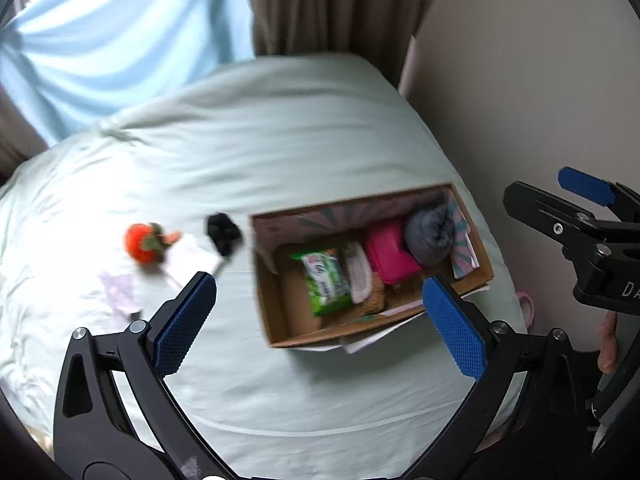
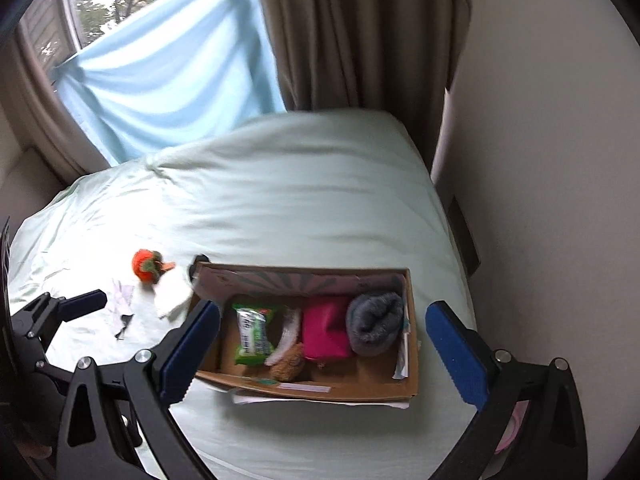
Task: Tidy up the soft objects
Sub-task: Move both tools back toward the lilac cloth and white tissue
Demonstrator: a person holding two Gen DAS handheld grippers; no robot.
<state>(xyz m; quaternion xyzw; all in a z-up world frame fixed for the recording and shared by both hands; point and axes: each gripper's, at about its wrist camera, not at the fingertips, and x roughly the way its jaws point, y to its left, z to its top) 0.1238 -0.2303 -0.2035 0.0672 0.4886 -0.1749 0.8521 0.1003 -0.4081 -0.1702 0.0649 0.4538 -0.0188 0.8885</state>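
Hovering above the bed (image 1: 280,152), we held the left gripper (image 1: 320,320) with its blue pads spread wide and nothing between them. Our right gripper (image 2: 322,346) was likewise spread and empty, framing the cardboard box (image 2: 360,390) from above.

The box lay on the pale green sheet near the wall side of the bed. Inside it, from left to right in the right wrist view, we saw a green snack packet (image 2: 253,334), a white curved item (image 2: 289,334) just beside it, a brown fuzzy thing (image 2: 289,364) at the near wall, a pink pouch (image 2: 325,332) and a rolled grey sock (image 2: 374,324) against the right end. The pouch and the sock touched one another. Some white paper (image 2: 320,400) stuck out from under the box's near edge.

Outside the box, to its left, an orange plush fruit (image 1: 146,242) with green leaves rested on the sheet. A black soft item (image 1: 223,232) lay between the fruit and the box, just beside the box's left wall. A white cloth (image 2: 173,298) lay near the fruit, and a pale patterned scrap (image 1: 120,292) lay a little nearer to us. The views were somewhat blurred, so we could not tell what the black item was.

Behind the bed hung a light blue cloth (image 2: 168,80) and a brown curtain (image 2: 340,32).
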